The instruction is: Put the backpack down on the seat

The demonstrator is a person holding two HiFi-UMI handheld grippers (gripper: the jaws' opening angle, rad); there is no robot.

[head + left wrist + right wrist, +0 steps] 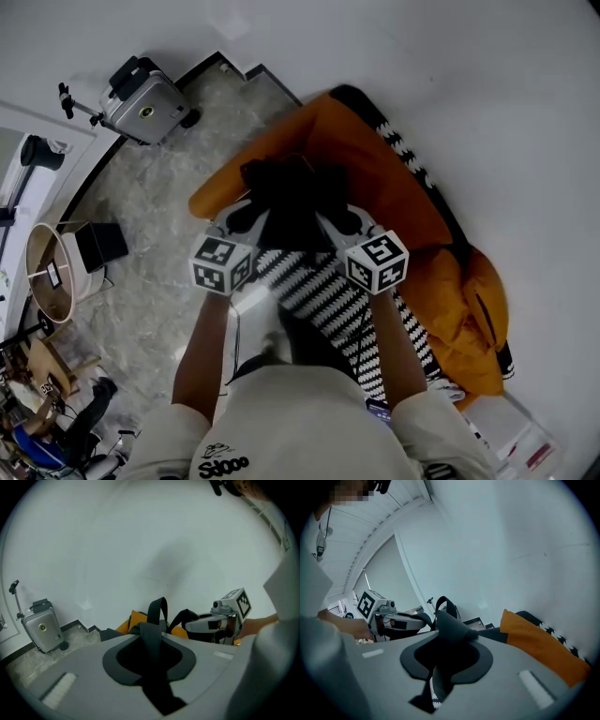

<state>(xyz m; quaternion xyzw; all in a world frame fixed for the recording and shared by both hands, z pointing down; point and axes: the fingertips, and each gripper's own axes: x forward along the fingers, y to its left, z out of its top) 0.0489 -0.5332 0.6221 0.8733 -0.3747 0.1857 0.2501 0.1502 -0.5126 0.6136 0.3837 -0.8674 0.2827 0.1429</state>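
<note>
In the head view, the person is standing over the seat (375, 178), an orange cushioned one with a black-and-white zigzag cloth (328, 300) lying across the part nearest them. The black backpack (291, 202) is hanging over the near-left part of the seat, between the two grippers. Whether its bottom is touching the seat cannot be told. The left gripper (242, 216) is gripping it on the left side and the right gripper (349, 221) on the right side. A silver suitcase (141, 98) is standing on the marble floor (159, 206), well apart from the seat, off to its far left by the wall.

In the left gripper view, the left gripper (151, 641) is keeping its jaws narrow. They are pinching a black strap (158, 611) of the backpack, which is rising out from between them. A corner of the orange seat (136, 619) is showing just behind that strap. The right gripper (199, 626) is reaching in at the right, in front of the seat. The suitcase (44, 627) is standing far to the seat's left.

In the right gripper view, the right gripper (447, 641) is also holding its jaws narrow. They are clamping bunched black backpack fabric (450, 623), which is filling the gap between them. The seat (539, 646) is lying to the right of the jaws, with the zigzag cloth (555, 634) edging its far side. The left gripper (419, 618) is showing on the side of the backpack away from the seat.
</note>
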